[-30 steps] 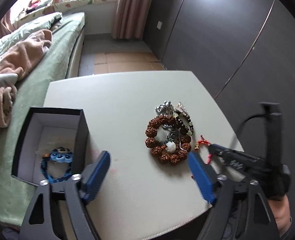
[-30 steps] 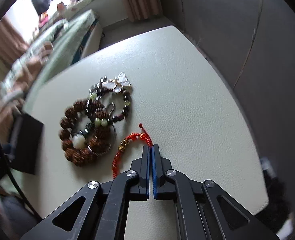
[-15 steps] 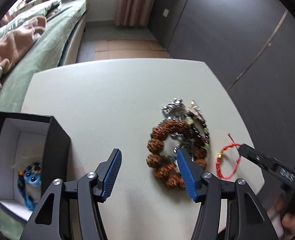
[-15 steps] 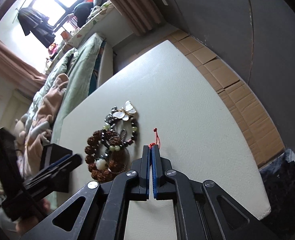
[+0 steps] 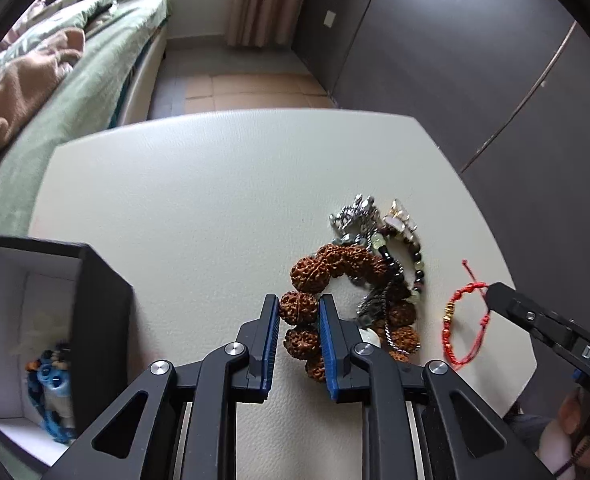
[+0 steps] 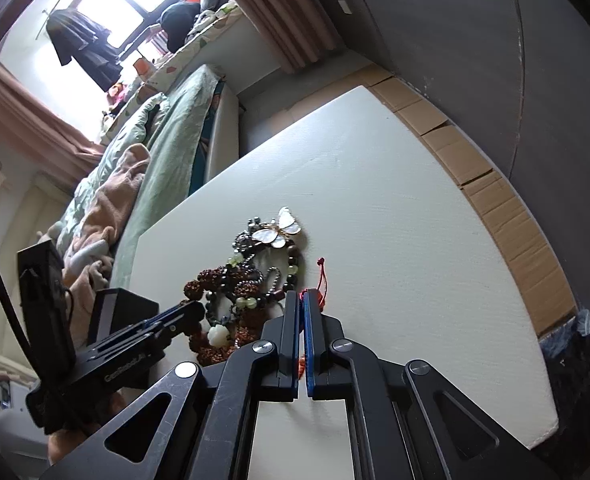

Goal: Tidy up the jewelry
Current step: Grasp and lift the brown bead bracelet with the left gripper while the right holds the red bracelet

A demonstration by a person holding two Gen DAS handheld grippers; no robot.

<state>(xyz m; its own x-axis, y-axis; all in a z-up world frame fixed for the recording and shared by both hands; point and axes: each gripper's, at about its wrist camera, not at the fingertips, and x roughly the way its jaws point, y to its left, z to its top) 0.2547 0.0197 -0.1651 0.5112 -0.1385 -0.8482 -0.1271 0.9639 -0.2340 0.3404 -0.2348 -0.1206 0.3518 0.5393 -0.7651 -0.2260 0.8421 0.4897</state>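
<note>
— On the pale surface [image 5: 215, 200], what lay around the jewelry?
— A tangle: a brown seed bracelet [image 5: 335, 268], dark and green bead strands [image 5: 403, 264], a silver chain [image 5: 353, 214] and a butterfly charm [image 6: 279, 232], all overlapping. A red cord bracelet [image 5: 459, 324] lay just beside the pile. A green bed [image 5: 95, 76] ran along the far left edge, and dark cabinet doors [image 5: 475, 60] stood on the right.
— How did the left gripper [image 5: 299, 312] sit?
— Pitched steeply down at the near side of the pile. Its fingers [image 5: 269, 332] had just been closing and pressed on one seed bead from either side, so they gripped the seed bracelet.
— And the right gripper [image 6: 305, 300]?
— Also tilted down, fingers [image 6: 291, 320] shut tight on the red cord, whose knotted tail stuck out past the tips.
— Any container?
— A black box [image 5: 99, 320] with white lining stood open at the left, well apart from the pile. A blue beaded piece [image 5: 51, 392] lay inside.
</note>
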